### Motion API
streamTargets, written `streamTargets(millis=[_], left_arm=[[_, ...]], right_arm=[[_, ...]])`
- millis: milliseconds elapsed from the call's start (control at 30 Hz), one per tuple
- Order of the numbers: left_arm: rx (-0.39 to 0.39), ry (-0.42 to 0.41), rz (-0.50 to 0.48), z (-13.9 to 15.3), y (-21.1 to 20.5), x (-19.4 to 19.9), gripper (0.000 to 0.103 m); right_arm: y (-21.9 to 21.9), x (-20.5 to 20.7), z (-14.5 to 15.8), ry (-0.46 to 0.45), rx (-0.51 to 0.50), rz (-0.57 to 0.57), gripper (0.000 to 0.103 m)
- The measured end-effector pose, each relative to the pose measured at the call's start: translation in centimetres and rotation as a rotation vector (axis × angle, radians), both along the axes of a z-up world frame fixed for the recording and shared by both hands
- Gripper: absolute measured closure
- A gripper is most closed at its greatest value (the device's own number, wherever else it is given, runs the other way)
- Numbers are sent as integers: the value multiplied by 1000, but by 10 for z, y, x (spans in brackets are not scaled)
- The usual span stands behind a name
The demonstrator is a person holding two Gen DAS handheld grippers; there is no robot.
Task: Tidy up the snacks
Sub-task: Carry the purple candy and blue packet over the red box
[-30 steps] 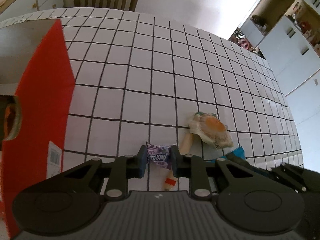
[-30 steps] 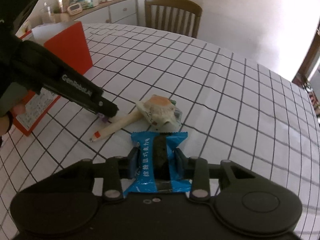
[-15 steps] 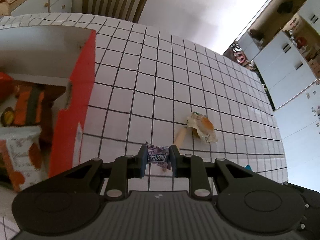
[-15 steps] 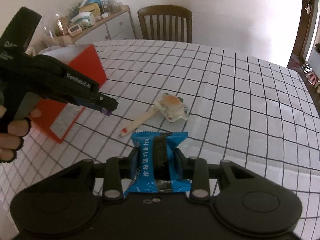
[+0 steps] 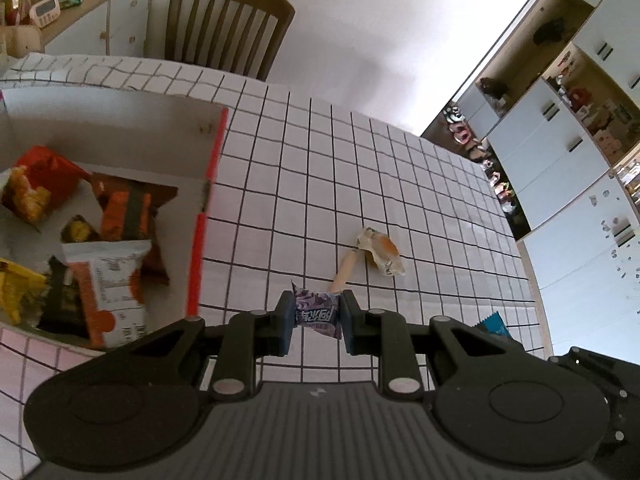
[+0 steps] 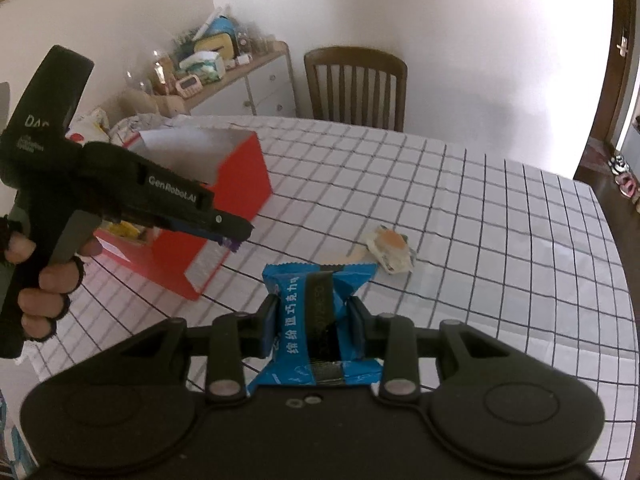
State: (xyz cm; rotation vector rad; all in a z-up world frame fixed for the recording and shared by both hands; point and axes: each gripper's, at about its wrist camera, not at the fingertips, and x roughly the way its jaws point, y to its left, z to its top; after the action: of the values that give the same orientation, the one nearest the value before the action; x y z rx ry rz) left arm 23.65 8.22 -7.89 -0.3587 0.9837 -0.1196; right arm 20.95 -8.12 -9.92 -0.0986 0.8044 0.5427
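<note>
Both tools (image 5: 314, 317) (image 6: 313, 320) higher, sausage stick (image 5: 345, 271) half-hidden

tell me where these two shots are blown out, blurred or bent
Left wrist view: the pale wall behind the brown slatted wooden chair is washed out, the red cardboard snack box is smeared soft, and the white cabinets curve with fisheye bend. Right wrist view: the wall is overexposed at right, and the black-gridded white tablecloth bows; the blue foil snack packet stays sharp.

Right claw (image 6: 313, 330) clamps blue snack packet (image 6: 320, 312).
</note>
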Motion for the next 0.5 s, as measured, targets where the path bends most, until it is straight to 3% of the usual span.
streamTargets(millis=[500], left_arm=[[26, -85, -12, 43, 67, -23, 80]], right_arm=[[71, -11, 40, -77, 17, 20, 68]])
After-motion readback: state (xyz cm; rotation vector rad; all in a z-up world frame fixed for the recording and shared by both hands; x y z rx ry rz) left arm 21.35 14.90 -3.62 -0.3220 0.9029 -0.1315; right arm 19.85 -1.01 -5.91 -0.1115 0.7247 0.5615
